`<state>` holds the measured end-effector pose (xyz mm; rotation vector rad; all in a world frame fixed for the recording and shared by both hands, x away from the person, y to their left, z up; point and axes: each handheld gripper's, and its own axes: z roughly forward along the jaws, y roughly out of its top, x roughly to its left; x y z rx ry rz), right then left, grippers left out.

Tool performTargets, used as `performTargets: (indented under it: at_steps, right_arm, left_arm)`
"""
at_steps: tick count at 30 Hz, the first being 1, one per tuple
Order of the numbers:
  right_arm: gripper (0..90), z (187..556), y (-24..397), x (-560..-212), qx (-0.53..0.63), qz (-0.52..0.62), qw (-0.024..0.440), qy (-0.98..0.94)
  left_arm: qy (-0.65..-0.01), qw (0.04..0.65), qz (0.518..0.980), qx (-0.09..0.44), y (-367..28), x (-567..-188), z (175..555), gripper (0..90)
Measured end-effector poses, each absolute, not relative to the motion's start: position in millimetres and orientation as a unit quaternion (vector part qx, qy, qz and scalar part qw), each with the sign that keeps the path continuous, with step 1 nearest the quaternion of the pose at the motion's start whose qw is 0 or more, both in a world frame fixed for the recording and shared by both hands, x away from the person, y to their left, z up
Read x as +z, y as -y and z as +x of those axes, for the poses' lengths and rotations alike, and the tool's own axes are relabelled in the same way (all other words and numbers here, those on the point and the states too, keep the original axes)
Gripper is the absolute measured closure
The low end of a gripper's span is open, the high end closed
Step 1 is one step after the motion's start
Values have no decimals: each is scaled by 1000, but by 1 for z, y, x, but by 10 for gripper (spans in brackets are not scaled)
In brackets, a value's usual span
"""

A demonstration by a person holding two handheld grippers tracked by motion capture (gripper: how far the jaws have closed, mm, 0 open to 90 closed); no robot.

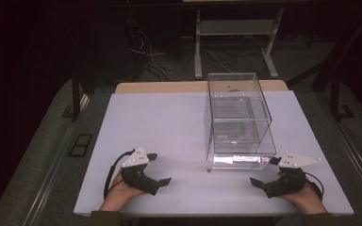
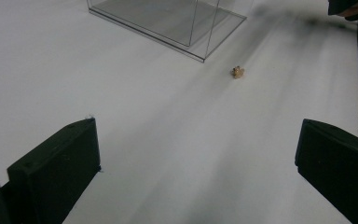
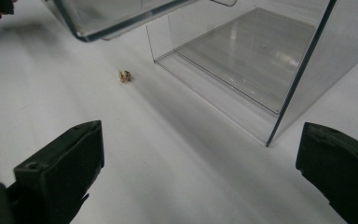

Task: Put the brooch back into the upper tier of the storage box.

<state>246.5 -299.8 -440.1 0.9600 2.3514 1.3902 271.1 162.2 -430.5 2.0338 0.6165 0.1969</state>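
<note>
A white table top (image 1: pixel 169 127) stands over grey floor, with cables (image 1: pixel 146 56) and a metal stand (image 1: pixel 235 37) behind

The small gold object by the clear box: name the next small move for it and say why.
Probably ease the left gripper forward toward the small gold object. Its jaws stand wide open with nothing between them, and the object lies loose on the white table, ahead of them, just off the clear box.

Small gold trinket (image 1: pixel 208 171), on table beside clear box (image 1: pixel 238 117)
</note>
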Motion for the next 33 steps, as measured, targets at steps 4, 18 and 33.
performTargets:
  at_steps: [4,18,33]
  right_arm:
    - [8,246,302,-439,481,333,121,-802]
    - [8,245,304,-439,492,335,117,-795]
    - [8,244,306,-437,500,336,112,-790]
  left_arm:
    - [-253,481,836,76,-161,-431,271,0]
    - [-244,499,829,67,-154,-426,272,0]
    - [-237,502,830,49,-142,-429,277,0]
